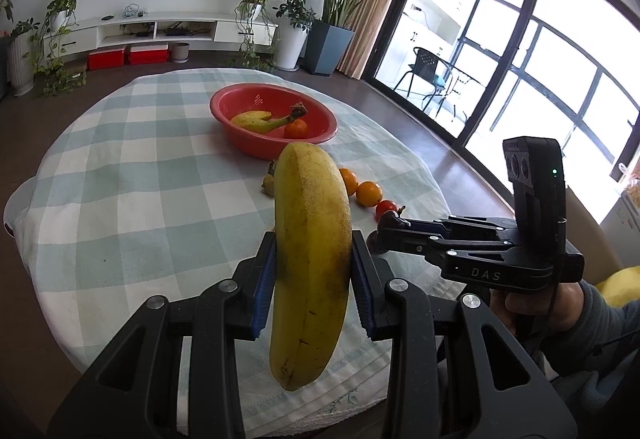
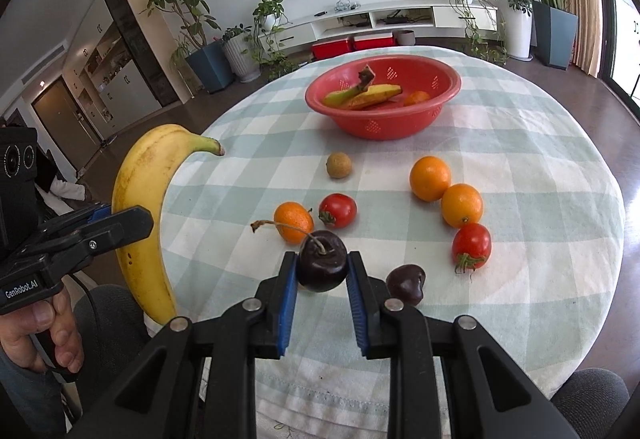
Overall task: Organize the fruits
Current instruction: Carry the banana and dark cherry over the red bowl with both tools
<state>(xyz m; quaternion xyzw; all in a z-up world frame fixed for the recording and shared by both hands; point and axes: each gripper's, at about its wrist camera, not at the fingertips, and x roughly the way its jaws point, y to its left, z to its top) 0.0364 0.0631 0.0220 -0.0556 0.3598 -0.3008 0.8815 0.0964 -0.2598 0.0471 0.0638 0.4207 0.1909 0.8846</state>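
We had a round table (image 2: 540, 159) under a checked cloth (image 1: 120, 179), and it carried everything. Toward its far edge sat the red bowl (image 2: 440, 79), already holding a banana with its stem up (image 2: 372, 95) and a small orange (image 2: 416, 98), so we judged it the place the fruit was meant to go. Our left gripper (image 1: 314, 271) was clamped on a big yellow banana (image 1: 310, 259) about mid-length, its blue pads (image 1: 266, 287) pressed against both sides; the banana hung clear of the near edge, probably gripped at the middle so it would not tip. On the cloth between bowl and near edge lay the loose fruit: two oranges (image 2: 430, 178) touching each other toward the right edge, a tomato (image 2: 472, 245) just below them, a smaller orange (image 2: 293, 222) and a second tomato (image 2: 338, 210) side by side near the middle, and a little brown round fruit (image 2: 339, 165) nearer the bowl. Our right gripper (image 2: 322, 271) was pinched narrow on a dark cherry (image 2: 322, 267), held across its body with the stem (image 2: 280, 225) pointing away, left free of the pads. Another dark cherry (image 2: 406, 283) lay just beside it on the cloth, yet to be collected.
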